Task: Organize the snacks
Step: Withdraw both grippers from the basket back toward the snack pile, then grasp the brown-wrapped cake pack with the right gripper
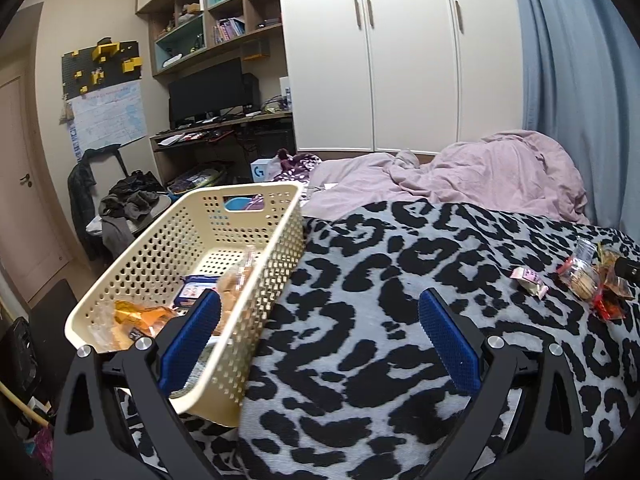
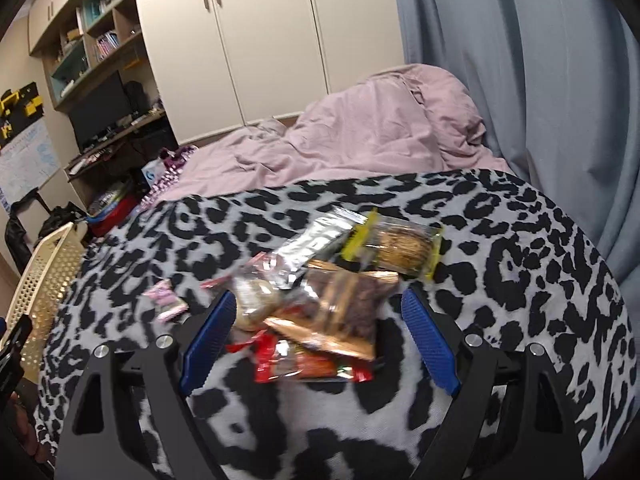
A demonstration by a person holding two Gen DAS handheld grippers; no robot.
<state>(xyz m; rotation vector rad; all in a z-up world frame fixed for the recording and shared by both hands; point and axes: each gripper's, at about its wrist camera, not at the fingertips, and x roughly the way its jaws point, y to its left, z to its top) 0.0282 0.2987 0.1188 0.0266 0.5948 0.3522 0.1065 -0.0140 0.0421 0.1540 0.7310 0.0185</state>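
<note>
A cream perforated basket [image 1: 256, 280] sits on the leopard-print blanket [image 1: 380, 320] at the bed's left edge, holding an orange packet [image 1: 140, 318], a blue-and-white pack [image 1: 196, 290] and a clear biscuit bag [image 1: 236, 280]. My left gripper [image 1: 320, 316] is open, its left finger over the basket's near corner, nothing between the pads. A pile of snack packets [image 2: 332, 280] lies on the blanket: a bronze bag [image 2: 344, 308], a yellow-edged cookie pack [image 2: 400, 248], a red wrapper [image 2: 292, 364], a silver pouch [image 2: 316, 240]. My right gripper [image 2: 316, 312] is open around the pile's near side. A small pink sweet [image 2: 168, 300] lies left.
A pink duvet [image 1: 460, 176] is bunched at the far end of the bed. Blue curtains [image 2: 520, 80] hang on the right, white wardrobe doors [image 1: 380, 60] behind. A desk with a monitor [image 1: 208, 92] and a chair with clothes [image 1: 120, 204] stand left of the bed.
</note>
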